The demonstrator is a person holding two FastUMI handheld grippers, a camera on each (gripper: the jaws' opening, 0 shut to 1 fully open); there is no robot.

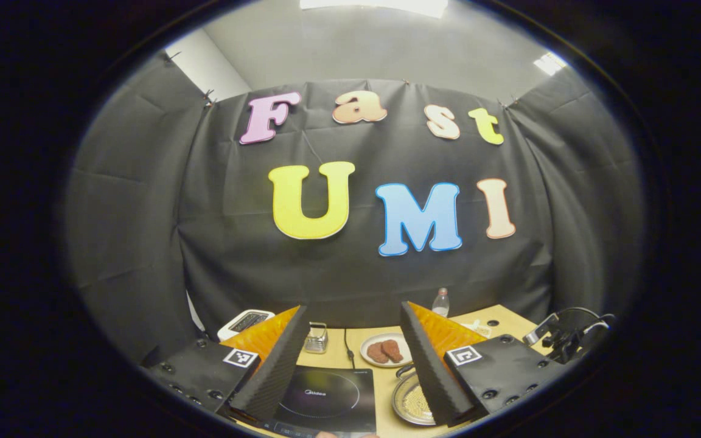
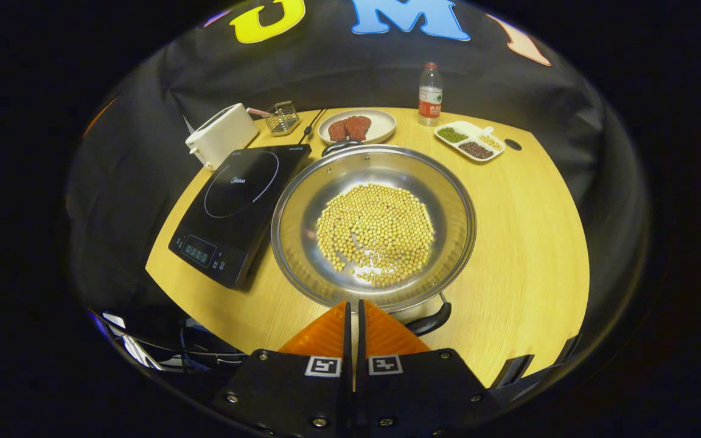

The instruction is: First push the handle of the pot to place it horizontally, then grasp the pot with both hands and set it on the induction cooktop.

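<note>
In the right gripper view a wide steel pot (image 2: 302, 201) full of yellow beans (image 2: 375, 234) sits on the wooden table (image 2: 527, 243), just right of the black induction cooktop (image 2: 241, 194). One black pot handle (image 2: 432, 320) points toward me and the other handle (image 2: 339, 146) points away. My right gripper (image 2: 353, 304) is shut, empty, with its tips at the pot's near rim, left of the near handle. My left gripper (image 1: 353, 307) is open and held high, with the cooktop (image 1: 326, 395) and the pot (image 1: 408, 401) low between its fingers.
A white toaster (image 2: 223, 134) and a small wire rack (image 2: 282, 117) stand behind the cooktop. A plate of meat (image 2: 356, 126), a water bottle (image 2: 430, 94) and a divided tray of beans (image 2: 471, 141) line the table's far side. Cables (image 2: 143, 350) hang off the near left edge.
</note>
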